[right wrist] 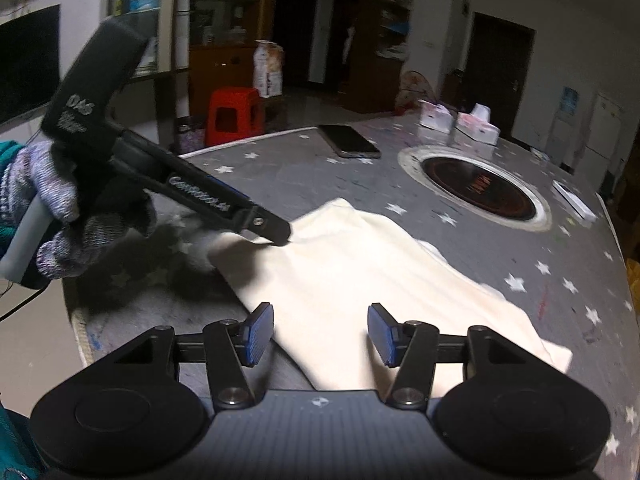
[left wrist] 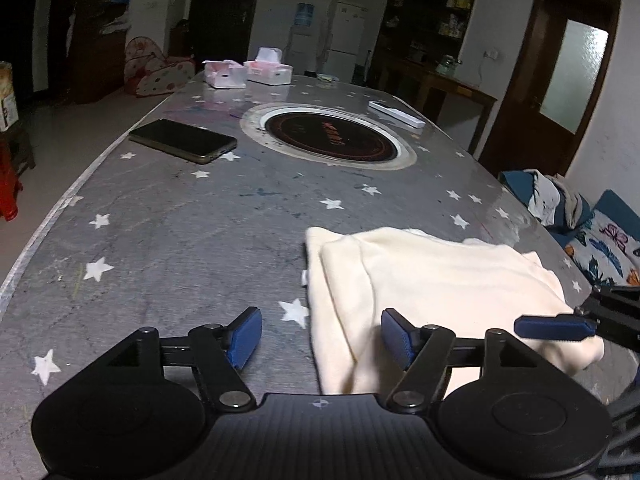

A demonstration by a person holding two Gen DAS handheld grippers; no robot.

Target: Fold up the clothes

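Note:
A cream garment (left wrist: 440,280) lies folded flat on the grey star-patterned table (left wrist: 180,240), near its front edge. My left gripper (left wrist: 320,336) is open over the garment's left edge, with the cloth under its right finger only and no pad pressing on it. My right gripper (right wrist: 322,332) is open too, low over the near part of the garment (right wrist: 360,272). In the right wrist view a gloved hand (right wrist: 40,208) holds the left gripper (right wrist: 280,236), whose tip is at the cloth's left edge. One blue pad (left wrist: 552,328) of the right gripper shows over the cloth's right side.
A phone (left wrist: 184,140) lies at the far left of the table, beyond it a round inset cooker (left wrist: 332,138), two tissue boxes (left wrist: 268,70) and a long white box (left wrist: 396,114). A red stool (right wrist: 234,114) stands beyond the table's edge. Patterned cushions (left wrist: 600,248) lie to the right.

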